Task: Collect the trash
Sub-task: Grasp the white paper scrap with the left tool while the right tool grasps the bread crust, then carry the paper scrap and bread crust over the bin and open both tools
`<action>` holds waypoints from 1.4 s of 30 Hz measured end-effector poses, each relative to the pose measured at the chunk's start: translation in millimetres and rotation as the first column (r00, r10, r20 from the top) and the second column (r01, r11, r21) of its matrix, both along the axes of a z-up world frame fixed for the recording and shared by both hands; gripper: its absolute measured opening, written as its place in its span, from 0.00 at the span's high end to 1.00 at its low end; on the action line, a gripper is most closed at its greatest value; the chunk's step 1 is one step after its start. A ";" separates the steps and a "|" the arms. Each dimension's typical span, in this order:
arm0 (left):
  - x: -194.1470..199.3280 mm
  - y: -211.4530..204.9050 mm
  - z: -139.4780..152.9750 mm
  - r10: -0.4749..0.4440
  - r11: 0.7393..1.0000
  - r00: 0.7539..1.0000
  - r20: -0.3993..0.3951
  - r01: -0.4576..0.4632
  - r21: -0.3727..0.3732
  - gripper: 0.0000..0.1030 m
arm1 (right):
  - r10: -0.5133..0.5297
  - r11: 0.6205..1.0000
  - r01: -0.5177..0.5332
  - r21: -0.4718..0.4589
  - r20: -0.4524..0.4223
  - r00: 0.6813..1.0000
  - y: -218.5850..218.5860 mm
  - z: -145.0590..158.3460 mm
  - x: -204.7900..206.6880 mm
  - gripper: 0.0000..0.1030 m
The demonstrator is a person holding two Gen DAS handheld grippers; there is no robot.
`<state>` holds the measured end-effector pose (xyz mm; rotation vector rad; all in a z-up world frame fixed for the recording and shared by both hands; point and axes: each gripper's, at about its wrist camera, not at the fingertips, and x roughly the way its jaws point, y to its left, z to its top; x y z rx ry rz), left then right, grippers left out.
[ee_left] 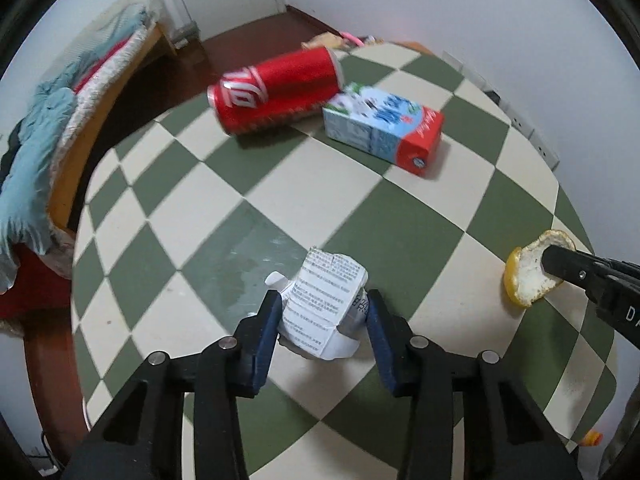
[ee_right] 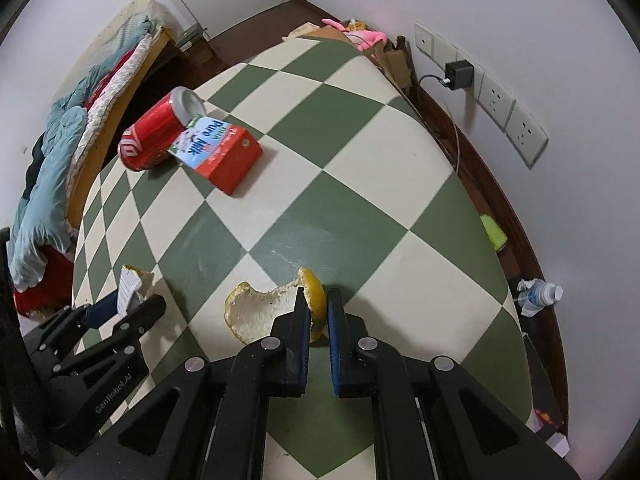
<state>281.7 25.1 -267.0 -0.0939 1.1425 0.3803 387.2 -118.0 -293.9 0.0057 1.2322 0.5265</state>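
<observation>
My left gripper point(ee_left: 322, 306) is shut on a crumpled white printed paper point(ee_left: 324, 300) near the front of the checkered table point(ee_left: 280, 184). My right gripper point(ee_right: 318, 300) is shut on the rim of a yellow citrus peel point(ee_right: 260, 310), which rests on the table; the peel also shows in the left wrist view point(ee_left: 524, 280). A red cola can point(ee_left: 276, 88) lies on its side at the far left, touching a red, white and blue milk carton point(ee_left: 384, 128). The right wrist view also shows the can point(ee_right: 154, 136), the carton point(ee_right: 220, 152) and the left gripper point(ee_right: 120, 304) with the paper point(ee_right: 128, 286).
A bed with blue and red bedding point(ee_left: 60, 128) stands left of the table. Wall sockets with a plugged charger point(ee_right: 460, 74) are on the right wall. A plastic bottle point(ee_right: 540, 294) and a green object point(ee_right: 494, 232) lie on the floor at right. Pink items point(ee_right: 368, 38) lie beyond the table.
</observation>
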 end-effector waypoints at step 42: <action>-418.1 291.0 45.6 0.693 0.721 0.715 0.093 -0.689 -0.076 0.61 | 0.750 0.661 -0.748 0.058 -0.017 0.661 403.6 26.0 -382.8 0.92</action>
